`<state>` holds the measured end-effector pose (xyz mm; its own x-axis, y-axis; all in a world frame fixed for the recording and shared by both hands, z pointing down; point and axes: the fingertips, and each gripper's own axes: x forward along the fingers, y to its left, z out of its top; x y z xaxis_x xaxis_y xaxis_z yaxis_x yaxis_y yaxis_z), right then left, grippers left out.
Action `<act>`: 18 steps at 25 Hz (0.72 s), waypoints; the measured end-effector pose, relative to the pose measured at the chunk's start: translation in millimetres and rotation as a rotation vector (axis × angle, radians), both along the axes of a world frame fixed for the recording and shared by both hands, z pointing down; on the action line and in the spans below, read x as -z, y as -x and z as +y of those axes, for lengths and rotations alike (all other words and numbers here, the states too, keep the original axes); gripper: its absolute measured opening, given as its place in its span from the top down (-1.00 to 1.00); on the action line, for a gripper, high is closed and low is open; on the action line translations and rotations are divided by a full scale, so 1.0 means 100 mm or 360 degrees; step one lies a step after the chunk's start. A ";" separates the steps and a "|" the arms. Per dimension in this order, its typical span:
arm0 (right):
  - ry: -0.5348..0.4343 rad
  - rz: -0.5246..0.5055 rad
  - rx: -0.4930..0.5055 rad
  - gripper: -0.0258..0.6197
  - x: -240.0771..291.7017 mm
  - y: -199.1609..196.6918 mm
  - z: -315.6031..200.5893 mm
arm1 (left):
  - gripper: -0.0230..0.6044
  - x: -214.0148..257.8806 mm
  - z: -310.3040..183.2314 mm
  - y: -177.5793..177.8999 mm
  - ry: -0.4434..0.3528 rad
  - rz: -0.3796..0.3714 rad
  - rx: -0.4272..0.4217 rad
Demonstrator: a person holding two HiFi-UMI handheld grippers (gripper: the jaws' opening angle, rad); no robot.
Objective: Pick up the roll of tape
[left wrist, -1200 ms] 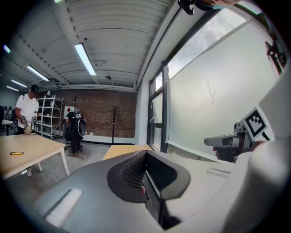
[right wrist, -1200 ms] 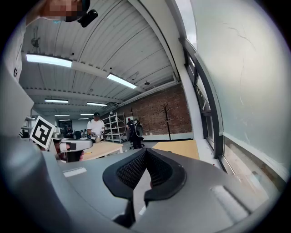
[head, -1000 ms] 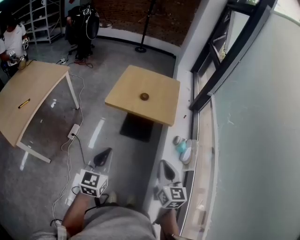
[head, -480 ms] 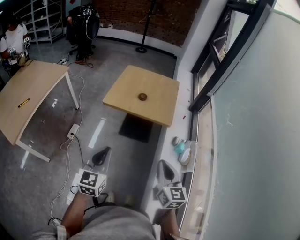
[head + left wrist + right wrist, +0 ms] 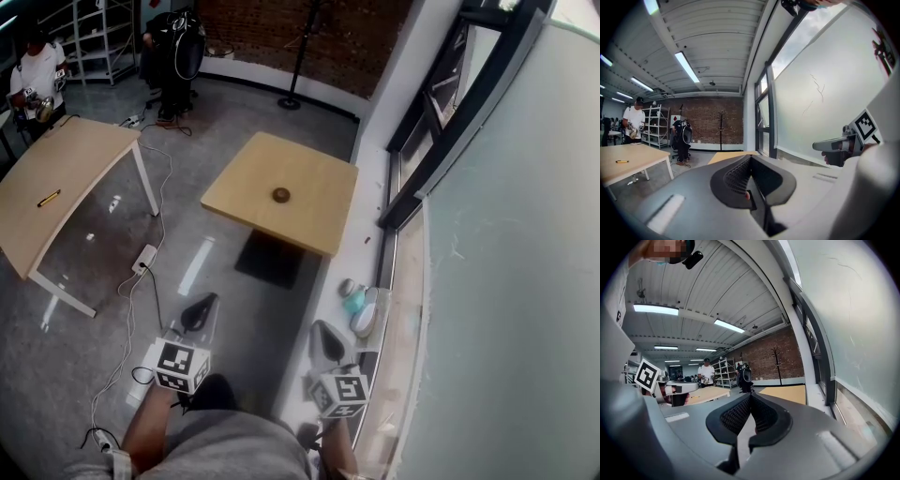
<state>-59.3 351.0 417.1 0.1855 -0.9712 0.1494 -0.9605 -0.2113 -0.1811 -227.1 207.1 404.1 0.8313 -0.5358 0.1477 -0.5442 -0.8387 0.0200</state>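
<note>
The roll of tape is a small brown ring lying near the middle of a square wooden table well ahead of me. My left gripper and right gripper are held low over the grey floor, far short of that table, both pointing towards it. The left gripper has its ribbed pads together with nothing between them. So does the right gripper. The tabletop shows as a tan strip beyond the right jaws; the tape is too small to make out there.
A long wooden table stands at the left with a person behind it. A power strip and cables lie on the floor. The white window sill on the right carries a teal object. A coat stand is at the back.
Both grippers have advanced slightly with me towards the square table, and the sill objects have slid a little nearer. Both pairs of jaws stay shut.
</note>
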 end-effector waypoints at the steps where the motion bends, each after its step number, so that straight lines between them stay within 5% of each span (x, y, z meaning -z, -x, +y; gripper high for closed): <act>1: 0.0000 0.0001 0.0010 0.88 0.00 -0.01 0.00 | 0.93 0.01 0.01 -0.02 -0.0009 -0.0005 0.0007; 18: 0.0038 -0.0044 0.0016 0.88 -0.24 -0.66 -0.51 | 0.93 -0.13 -0.51 -0.69 0.0008 -0.0022 0.0006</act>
